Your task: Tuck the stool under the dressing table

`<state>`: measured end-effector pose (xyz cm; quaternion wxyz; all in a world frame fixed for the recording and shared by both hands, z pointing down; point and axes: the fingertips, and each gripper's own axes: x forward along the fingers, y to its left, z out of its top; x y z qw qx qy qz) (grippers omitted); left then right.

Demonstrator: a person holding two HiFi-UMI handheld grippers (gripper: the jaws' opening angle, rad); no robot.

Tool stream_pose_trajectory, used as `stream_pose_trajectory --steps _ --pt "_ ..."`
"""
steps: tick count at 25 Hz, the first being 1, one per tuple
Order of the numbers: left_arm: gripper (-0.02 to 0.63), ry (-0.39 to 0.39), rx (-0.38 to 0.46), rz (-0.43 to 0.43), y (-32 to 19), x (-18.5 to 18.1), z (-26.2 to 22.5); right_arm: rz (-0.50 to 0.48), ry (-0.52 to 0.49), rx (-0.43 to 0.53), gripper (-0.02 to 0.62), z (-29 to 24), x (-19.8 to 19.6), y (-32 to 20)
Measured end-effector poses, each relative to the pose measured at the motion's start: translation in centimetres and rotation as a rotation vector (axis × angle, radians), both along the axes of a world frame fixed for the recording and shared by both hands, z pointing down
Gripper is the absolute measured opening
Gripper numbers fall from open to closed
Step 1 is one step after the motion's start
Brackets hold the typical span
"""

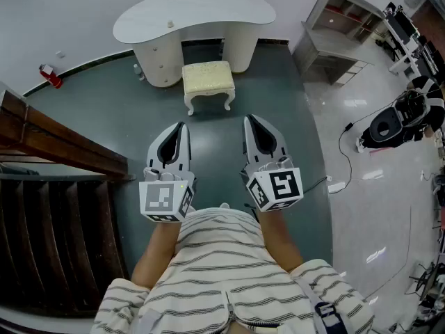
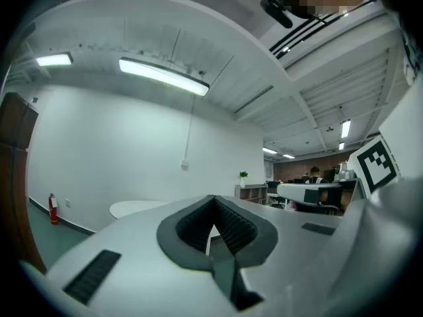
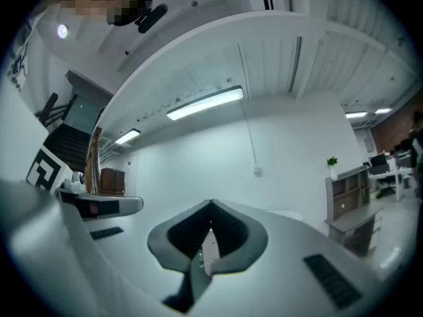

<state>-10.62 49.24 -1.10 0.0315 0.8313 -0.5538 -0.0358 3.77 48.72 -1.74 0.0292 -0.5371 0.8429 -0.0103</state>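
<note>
Stool not tucked yet, both grippers shut and empty.
Stool (image 1: 208, 82) stood on the dark floor (image 1: 104, 110) just in front of the table (image 1: 195, 16) kneehole, mostly outside it. Left gripper (image 1: 181, 128) and right gripper (image 1: 250, 121) were side by side, level, pointing at the stool but well short of it, jaws together with nothing between them.

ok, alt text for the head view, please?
A cream stool stands just in front of a white dressing table, not yet tucked under it. Nearer the camera, a person in a striped shirt holds the left gripper and right gripper side by side, jaws shut and empty, pointing at the stool.
</note>
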Motion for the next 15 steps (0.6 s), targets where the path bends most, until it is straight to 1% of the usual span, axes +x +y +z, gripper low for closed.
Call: stream_pose_trajectory --steps 8,11,15 --pt "0.006 -0.009 -0.002 -0.019 0.8 2.0 -0.2 -0.013 -0.002 -0.001 0.012 -0.2 2.0 0.6" --pt "0.006 -0.031 -0.001 -0.033 1.0 3.0 -0.1 -0.009 0.003 -0.002 0.012 0.0 3.3 0.8" --pt "0.006 -0.057 -0.005 -0.054 2.2 4.0 0.8 -0.019 -0.019 -0.004 0.012 1.3 4.5 1.5"
